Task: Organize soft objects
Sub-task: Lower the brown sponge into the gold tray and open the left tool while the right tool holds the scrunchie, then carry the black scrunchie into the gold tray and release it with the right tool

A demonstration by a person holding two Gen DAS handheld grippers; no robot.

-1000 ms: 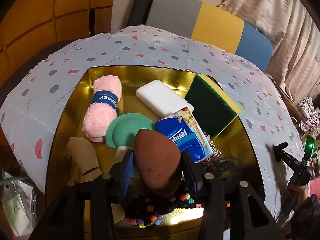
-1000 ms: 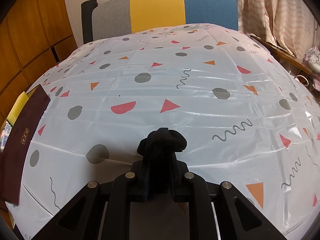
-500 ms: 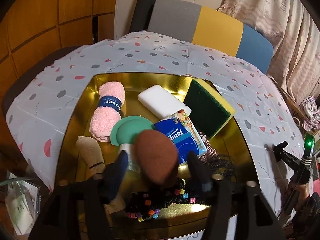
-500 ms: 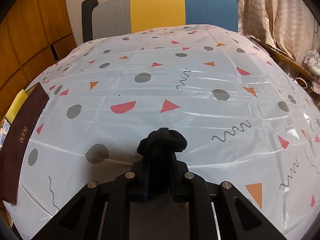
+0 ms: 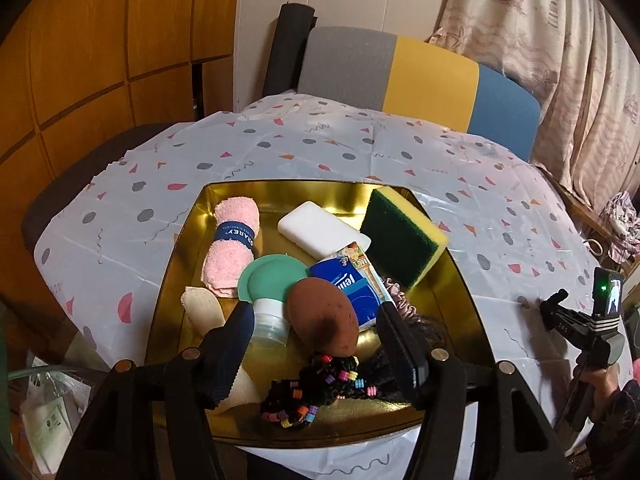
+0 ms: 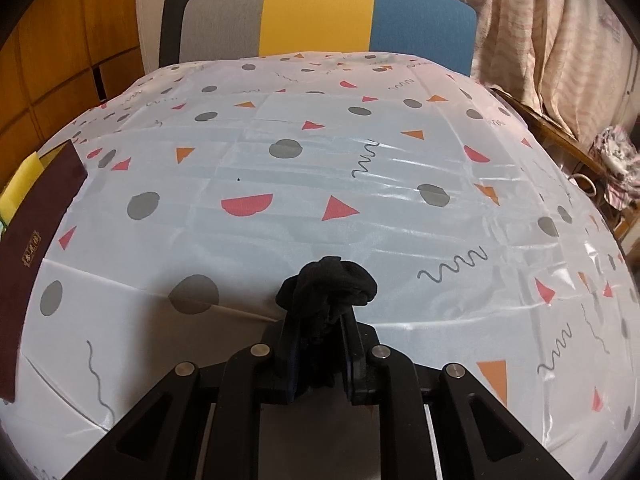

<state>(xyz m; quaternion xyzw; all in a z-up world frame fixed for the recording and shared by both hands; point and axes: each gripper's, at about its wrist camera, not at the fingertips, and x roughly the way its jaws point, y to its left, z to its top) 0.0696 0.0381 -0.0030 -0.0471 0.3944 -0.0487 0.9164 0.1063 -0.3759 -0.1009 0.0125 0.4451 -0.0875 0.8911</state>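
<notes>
Now the left hand-held gripper (image 5: 316,334) hangs over the gold tray (image 5: 452,276) with its fingers spread wide and nothing between them. Just ahead of the tips, a brown egg-shaped sponge (image 5: 323,322) lies in the tray, resting against a blue tissue pack (image 5: 348,286) and a beaded black hair tie (image 5: 320,386). Farther back sit a rolled pink towel (image 5: 231,248), a green round pad (image 5: 274,280) on a clear bottle (image 5: 270,322), a white block sponge (image 5: 320,230) and a green-and-yellow scouring sponge (image 5: 402,240) leaning on the tray's far right wall. The right hand-held gripper (image 6: 320,344) is clamped narrow on a bunched black sock (image 6: 328,288), held above the patterned tablecloth on the table (image 6: 360,216). A dark maroon box edge (image 6: 36,240) shows at the left.
</notes>
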